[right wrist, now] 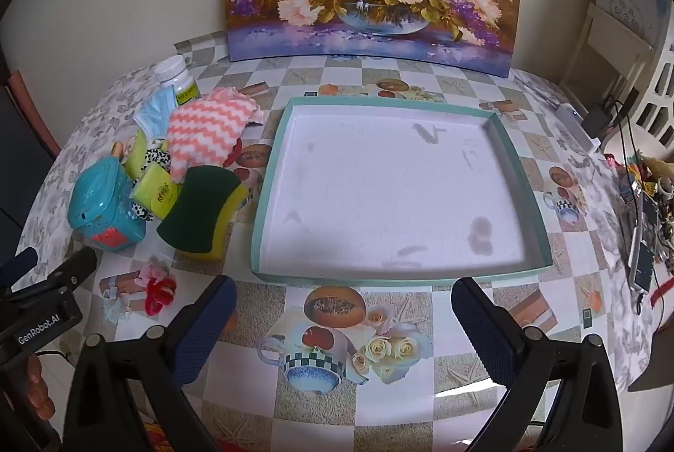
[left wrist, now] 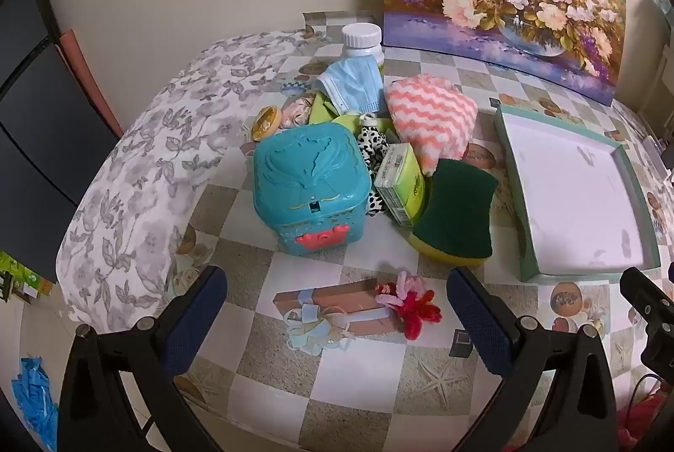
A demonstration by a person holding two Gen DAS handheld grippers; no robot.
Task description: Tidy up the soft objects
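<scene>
Nothing sorted yet: shallow teal-rimmed tray (right wrist: 501,140) bare and white inside. Left of it, still piled together, fluffy pink zigzag cloth (left wrist: 429,115), green-and-yellow sponge (left wrist: 457,218), crumpled blue face mask (left wrist: 351,81), hard glossy teal box (left wrist: 309,186). Left gripper (left wrist: 337,308) and right gripper (right wrist: 343,321) both gaping wide, empty, hovering above tablecloth.

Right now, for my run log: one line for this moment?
left tongs: open, empty | right tongs: open, empty | box lid: empty | sponge: untouched
</scene>
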